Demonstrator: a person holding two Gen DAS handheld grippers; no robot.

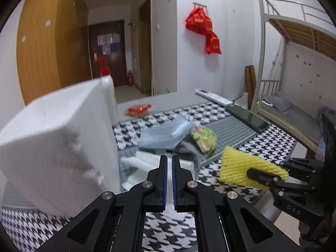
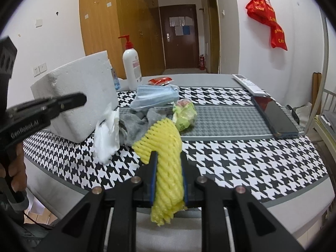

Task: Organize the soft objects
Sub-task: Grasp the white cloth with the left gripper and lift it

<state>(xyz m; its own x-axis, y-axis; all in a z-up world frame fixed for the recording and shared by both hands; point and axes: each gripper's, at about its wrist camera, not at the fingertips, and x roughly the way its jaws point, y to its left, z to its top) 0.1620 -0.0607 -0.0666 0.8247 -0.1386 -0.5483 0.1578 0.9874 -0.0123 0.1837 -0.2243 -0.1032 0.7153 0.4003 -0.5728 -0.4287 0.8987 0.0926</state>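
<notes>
A yellow foam net sleeve point(image 2: 161, 134) hangs lifted above the houndstooth tablecloth point(image 2: 241, 159), and my right gripper point(image 2: 169, 155) is shut on it. The left wrist view shows the same net point(image 1: 237, 163) at the right, in the right gripper point(image 1: 254, 173). My left gripper point(image 1: 169, 157) is shut with nothing between its pads and hovers beside the white foam box point(image 1: 52, 147). In front of it lies a pile of blue face masks point(image 2: 153, 96), a grey sock point(image 2: 134, 126), a green plastic packet point(image 2: 184, 113) and a white tissue pack point(image 2: 107, 138).
A pump bottle point(image 2: 131, 67) stands behind the foam box point(image 2: 79, 96). A red packet point(image 2: 160, 80), a remote point(image 2: 248, 85) and a phone point(image 2: 273, 115) lie farther back and right. A bunk bed point(image 1: 294, 84) stands past the table's right edge.
</notes>
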